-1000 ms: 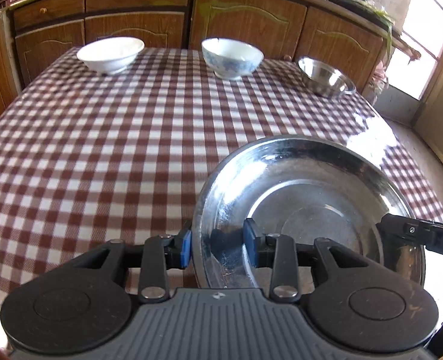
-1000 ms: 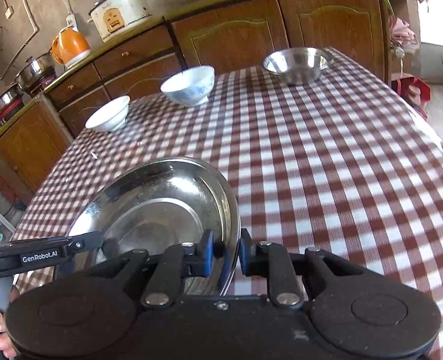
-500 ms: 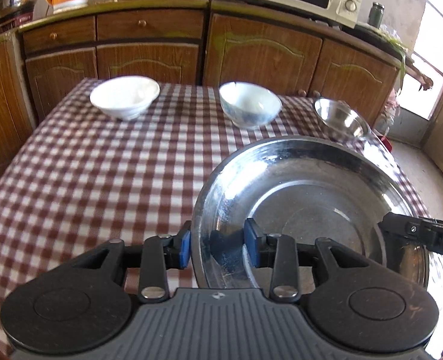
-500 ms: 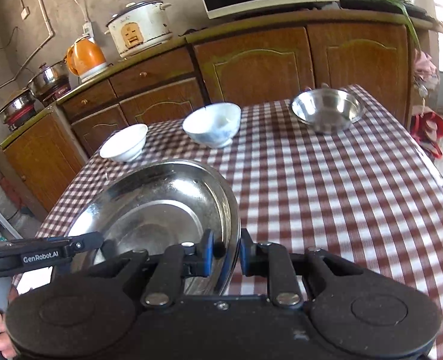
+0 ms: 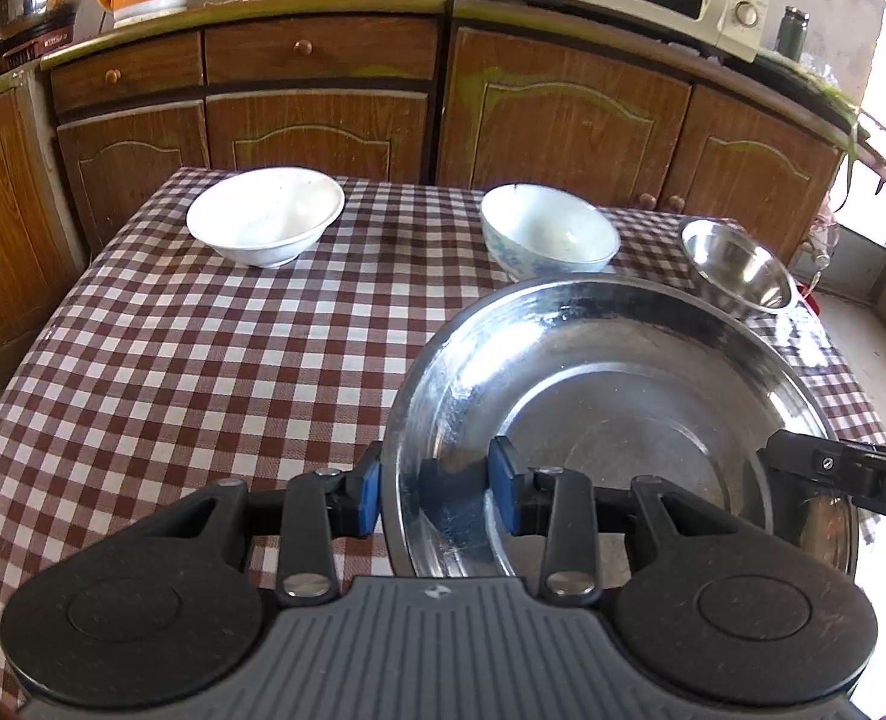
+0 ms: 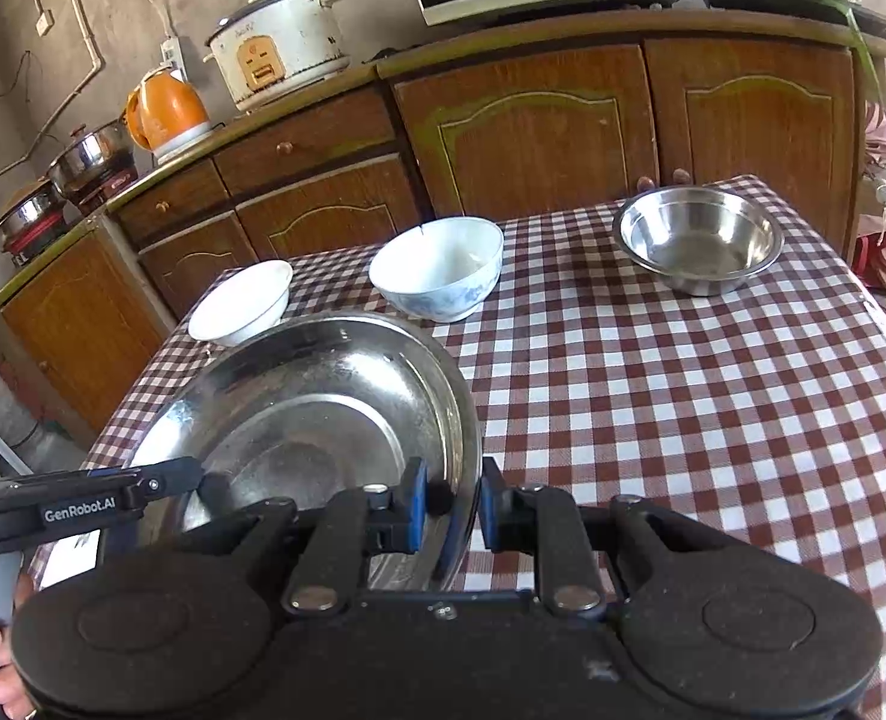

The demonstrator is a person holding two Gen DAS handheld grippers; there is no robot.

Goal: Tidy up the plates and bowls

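Your left fingers (image 5: 437, 495) clamp the near-left rim of the steel plate (image 5: 617, 414); your right fingers (image 6: 449, 504) pinch its opposite rim. The plate hangs between both grippers, over the near part of the counter (image 5: 215, 360), apparently clear of the cloth. Beyond it, three bowls stand apart in a row: white bowl (image 5: 266, 222), blue bowl (image 5: 548, 234), steel bowl (image 5: 737, 267). Nothing looks stacked or grouped yet; I'd say you're early in the task. The plate's underside and near edge are hidden, so I can't confirm the gap.
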